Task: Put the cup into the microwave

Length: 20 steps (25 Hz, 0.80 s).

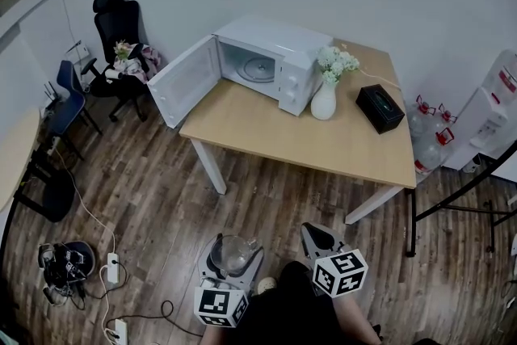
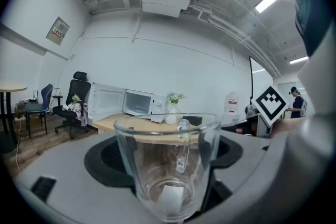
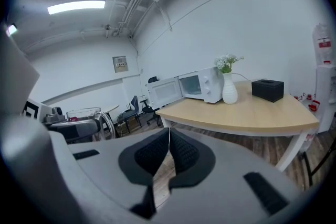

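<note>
A clear glass cup (image 2: 167, 165) with a handle sits between the jaws of my left gripper (image 2: 168, 157), which is shut on it. In the head view the cup (image 1: 233, 253) and left gripper (image 1: 233, 256) are low at the frame's bottom, well short of the table. The white microwave (image 1: 271, 61) stands on the wooden table (image 1: 339, 143) with its door (image 1: 184, 82) swung wide open to the left and its glass turntable showing. My right gripper (image 1: 317, 237) is beside the left one, shut and empty; its pads (image 3: 181, 150) meet in the right gripper view (image 3: 168, 150).
A white vase with flowers (image 1: 325, 91) and a black tissue box (image 1: 380, 107) stand on the table right of the microwave. Office chairs (image 1: 119, 44) are at the far left, cables and a power strip (image 1: 112, 267) lie on the floor, water bottles (image 1: 432, 133) sit at the right.
</note>
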Available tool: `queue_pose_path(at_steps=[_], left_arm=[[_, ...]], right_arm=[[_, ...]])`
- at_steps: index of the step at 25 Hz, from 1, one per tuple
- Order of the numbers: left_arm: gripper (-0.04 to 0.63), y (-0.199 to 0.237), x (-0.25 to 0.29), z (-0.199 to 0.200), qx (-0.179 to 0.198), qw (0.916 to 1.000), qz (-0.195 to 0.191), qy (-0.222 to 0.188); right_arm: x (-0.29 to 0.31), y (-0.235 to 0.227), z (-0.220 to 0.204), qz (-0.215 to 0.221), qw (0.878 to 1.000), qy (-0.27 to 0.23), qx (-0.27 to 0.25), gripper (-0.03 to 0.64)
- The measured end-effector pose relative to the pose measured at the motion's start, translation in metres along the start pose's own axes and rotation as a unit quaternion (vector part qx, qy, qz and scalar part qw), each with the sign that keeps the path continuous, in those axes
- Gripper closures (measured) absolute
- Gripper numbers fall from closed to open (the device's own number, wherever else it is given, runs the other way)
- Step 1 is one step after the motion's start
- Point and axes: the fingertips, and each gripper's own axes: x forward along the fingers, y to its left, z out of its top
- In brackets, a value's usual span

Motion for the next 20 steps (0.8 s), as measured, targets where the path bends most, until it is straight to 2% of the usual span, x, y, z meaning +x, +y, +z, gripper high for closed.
queue_pose_path(at_steps=[12,20], left_arm=[[0.193,0.009,0.003,-0.003,-0.005,1.0000,0.008,-0.001],[0.193,0.020,0.019,0.007,-0.006,0.9998,0.019,-0.004]], right_arm=[[0.009,0.002,-0.004,0.008,1.000,0.010,-0.002,0.621],[0.034,0.000,0.012,0.030,0.999,0.010,-0.008,0.621]])
